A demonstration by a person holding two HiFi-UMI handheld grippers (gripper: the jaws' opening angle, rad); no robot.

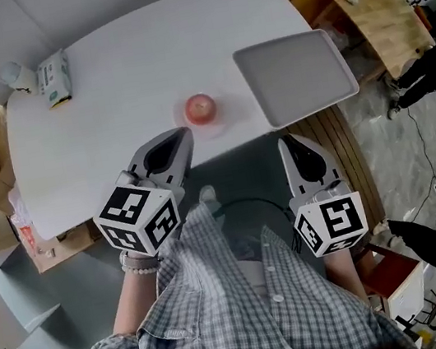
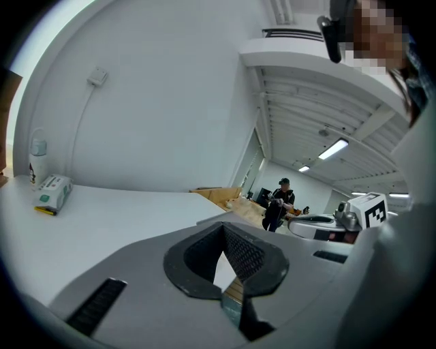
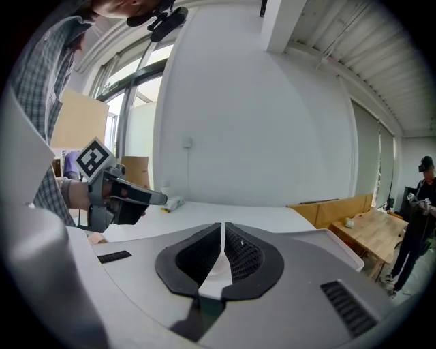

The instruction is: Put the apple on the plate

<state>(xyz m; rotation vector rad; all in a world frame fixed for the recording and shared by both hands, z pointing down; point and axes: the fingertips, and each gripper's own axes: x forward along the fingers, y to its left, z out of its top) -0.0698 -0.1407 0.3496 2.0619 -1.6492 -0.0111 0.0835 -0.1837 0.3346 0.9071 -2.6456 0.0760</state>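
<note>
Shows the apple [image 1: 201,109] resting on the white table [image 1: 120,95], close to the near edge, apart from the plate [image 1: 295,78] and to its left. Appears near-round, so offers no marked long axis; seems to point its stem end upward, though too small to confirm. Places the plate, a grey rectangular tray, at the table's right corner, bare. Puts the left gripper [image 1: 181,136] just beside the apple on the near side, tip aimed toward it, not touching; jaws together at the tips, nothing between them. Holds the right gripper [image 1: 288,142] off the table, below the plate's near rim, jaws likewise closed to a thin slit and empty. Marks the opening step: approach, with no grasp made. Calls next, in all likelihood, for parting the left jaws wide enough to straddle the fruit, closing across its middle, then carrying it rightward to the plate. Leaves a carton [image 1: 55,77] and a small bottle [image 1: 14,76] at the far left corner, well apart.
</note>
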